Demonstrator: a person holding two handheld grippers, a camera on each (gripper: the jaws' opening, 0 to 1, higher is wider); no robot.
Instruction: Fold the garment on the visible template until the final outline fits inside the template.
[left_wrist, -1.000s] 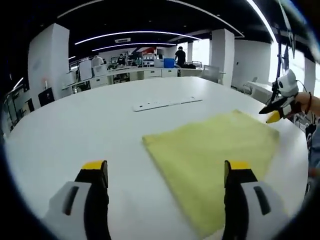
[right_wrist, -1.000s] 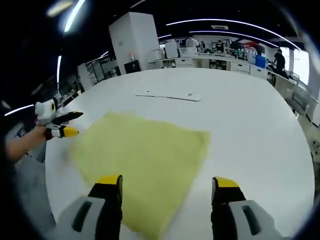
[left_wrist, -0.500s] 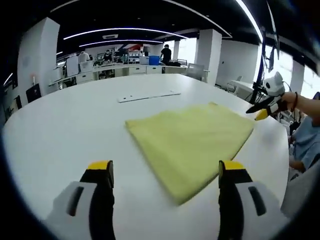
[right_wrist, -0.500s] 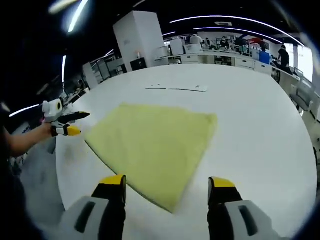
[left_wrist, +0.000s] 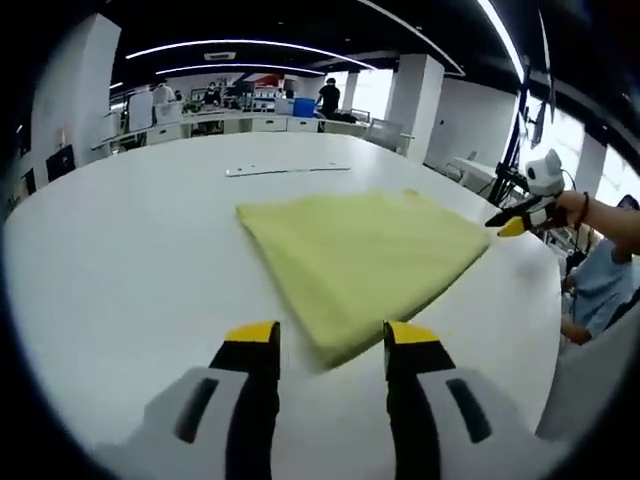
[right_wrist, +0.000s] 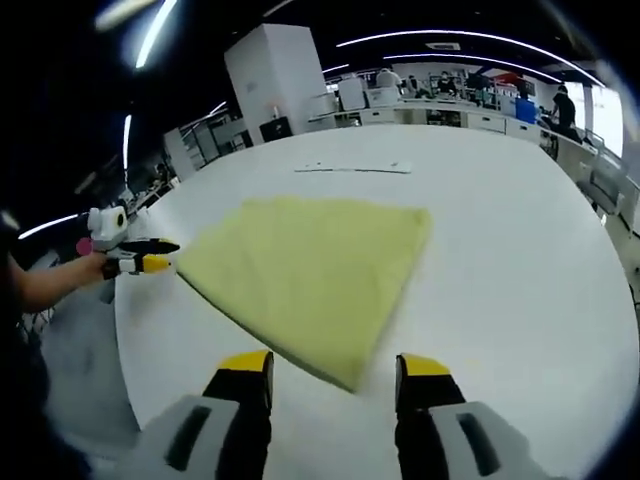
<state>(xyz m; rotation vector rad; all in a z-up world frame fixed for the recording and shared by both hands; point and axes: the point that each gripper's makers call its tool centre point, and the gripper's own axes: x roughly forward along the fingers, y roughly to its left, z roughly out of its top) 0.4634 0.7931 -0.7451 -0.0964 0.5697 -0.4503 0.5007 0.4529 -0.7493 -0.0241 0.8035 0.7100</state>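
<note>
White counter (left_wrist: 110, 250) spreads wide under an open office, desks and people far at the back. On it lies the yellow garment (left_wrist: 360, 250), folded into a flat four-sided shape, smooth, edges fairly straight, one corner pointing at each camera. Beyond it sits a thin white strip (left_wrist: 287, 170) on the counter, well apart from the cloth.

Since half a second ago both sets of jaws have narrowed. The left claw (left_wrist: 332, 338) now has a slim gap, its yellow tips either side of the garment's near corner, not clamped on it. The right claw (right_wrist: 333, 363) is likewise partly closed, its tips flanking the opposite corner of the garment (right_wrist: 310, 270), holding nothing. In the right gripper view the left claw (right_wrist: 150, 263) is near the cloth's far corner, closer than before.
</note>
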